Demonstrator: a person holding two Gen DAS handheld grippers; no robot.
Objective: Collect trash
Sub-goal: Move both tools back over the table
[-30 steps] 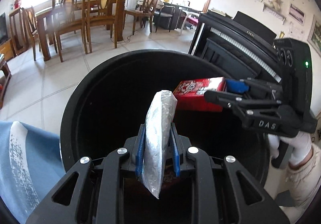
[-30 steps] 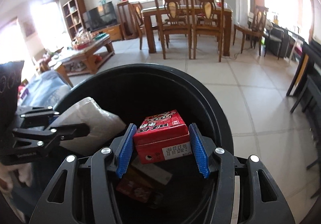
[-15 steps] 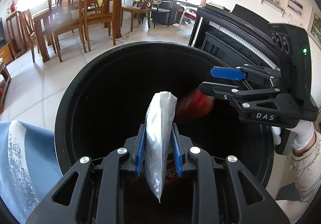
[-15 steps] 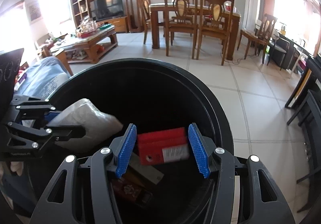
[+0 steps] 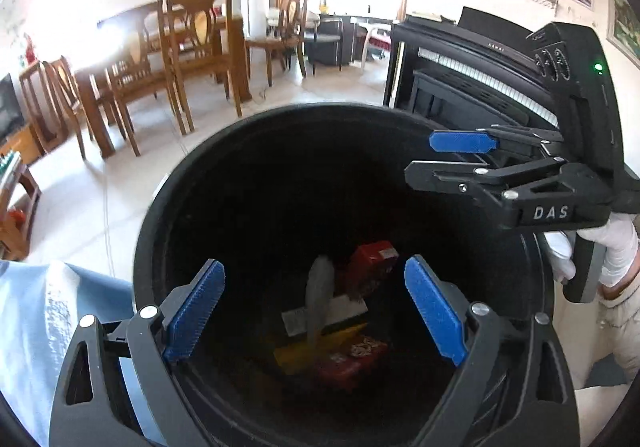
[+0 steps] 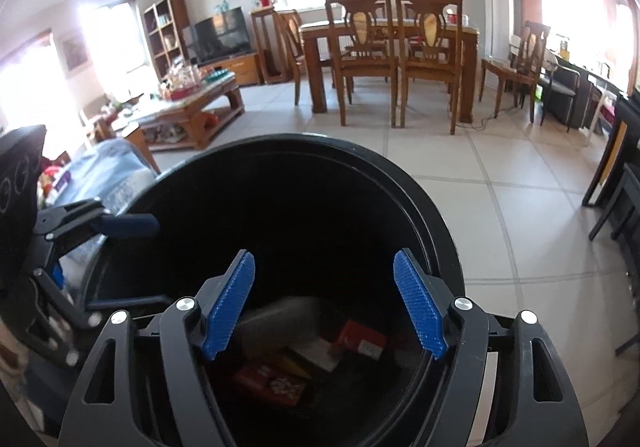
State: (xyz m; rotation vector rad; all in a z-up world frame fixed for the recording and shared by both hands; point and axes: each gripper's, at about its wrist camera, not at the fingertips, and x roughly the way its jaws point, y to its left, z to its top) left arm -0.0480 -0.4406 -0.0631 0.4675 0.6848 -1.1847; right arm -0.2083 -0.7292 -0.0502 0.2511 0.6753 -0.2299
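Note:
A black round bin (image 5: 320,110) (image 6: 304,139) fills both views, and both grippers hang over its mouth. My left gripper (image 5: 314,267) (image 6: 160,263) is opening its jaws wide, with nothing pressed between the blue pads. Below it a silver packet (image 5: 320,287) (image 6: 280,311) shows blurred, loose inside the bin. My right gripper (image 6: 324,255) (image 5: 420,155) is also opening, with nothing between its pads. The red box (image 5: 372,263) (image 6: 360,339) lies at the bottom among yellow, red and white wrappers.
A gloved hand (image 5: 616,247) holds the right gripper's handle. A black piano (image 5: 480,59) stands just behind the bin. A dining table with chairs (image 6: 388,51) and a coffee table (image 6: 192,107) stand farther off on the tiled floor. Light blue fabric (image 5: 40,319) lies left of the bin.
The left jaws spread apart and let go of the silver packet, which dropped into the bin. The right jaws widened, and the red box fell from between them to the bottom.

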